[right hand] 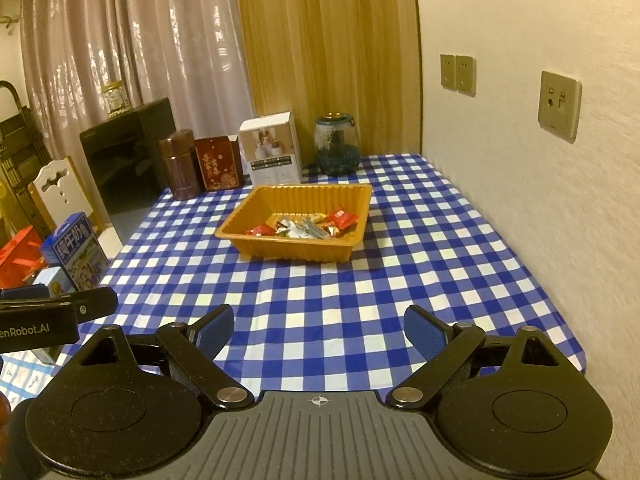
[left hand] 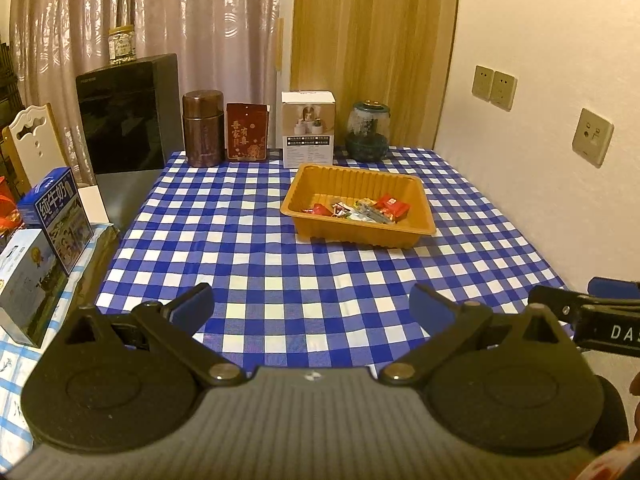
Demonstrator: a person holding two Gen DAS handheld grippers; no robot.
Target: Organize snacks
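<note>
Left gripper [left hand: 311, 306]: nearest, fingers [left hand: 196, 304] spread wide, nothing between them, hovering over near edge of worktop [left hand: 280, 272].
Right gripper [right hand: 319, 326]: same, fingers [right hand: 424, 330] spread wide, empty, just right of the left one; each tool shows at the edge of the other's view.
Worktop cover: blue-white check cloth, bare between fingers and tray.
Tray [left hand: 320, 222]: orange plastic, ribbed walls, mid worktop, far of both grippers and well apart; slightly right of centre for left gripper, slightly left for right.
Snacks [left hand: 360, 208]: small wrapped pieces, red and silver, heaped on tray floor toward its near-right part; none seen on the cloth.
Far row: brown canister [left hand: 203, 128], red box [left hand: 247, 131], white box [left hand: 307, 128], glass jar [left hand: 367, 130] along far edge.
Left side: milk cartons [left hand: 60, 216] off the worktop.
Step, my read: snacks look gathered already, likely near done or resetting.
How to do well: if picking again, come down from above, pinch one wrapper by its edge, avoid the tray wall, light tray may slide.
</note>
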